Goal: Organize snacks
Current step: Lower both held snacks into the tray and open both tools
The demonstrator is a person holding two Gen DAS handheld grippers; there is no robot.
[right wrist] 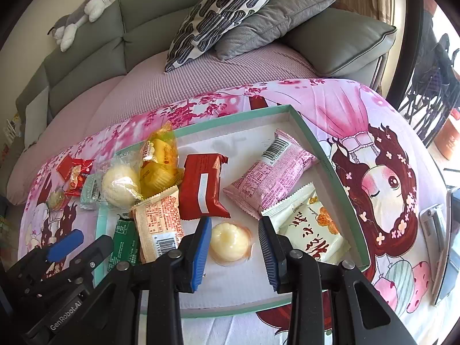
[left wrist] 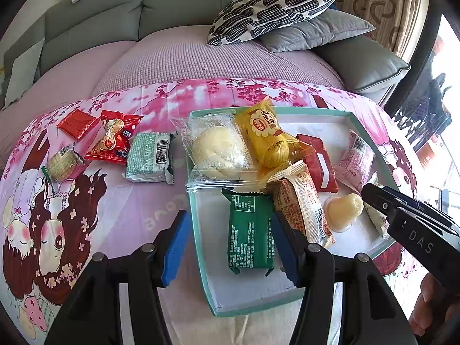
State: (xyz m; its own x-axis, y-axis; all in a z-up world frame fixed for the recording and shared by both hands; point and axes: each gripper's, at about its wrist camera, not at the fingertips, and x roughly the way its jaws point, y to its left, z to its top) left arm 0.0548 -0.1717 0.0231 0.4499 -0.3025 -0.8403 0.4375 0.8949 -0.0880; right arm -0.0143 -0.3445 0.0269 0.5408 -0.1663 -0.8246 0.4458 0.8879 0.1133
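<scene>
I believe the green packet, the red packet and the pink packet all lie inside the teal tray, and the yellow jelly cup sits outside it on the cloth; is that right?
Not quite: the yellow jelly cup also sits inside the teal tray, on its white floor, as the right wrist view shows. The green packet, red packet and pink packet are indeed in the tray.

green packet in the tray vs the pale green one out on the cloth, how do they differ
The dark green packet lies inside the teal tray, between the open left claw's fingers; the pale green packet lies outside it on the printed cloth. The dark one is plain deep green with white text; the pale one is whitish-green patterned and shows a barcode. The dark one looks flat, the pale one puffier. Both are sealed rectangular packets lying back up.
</scene>
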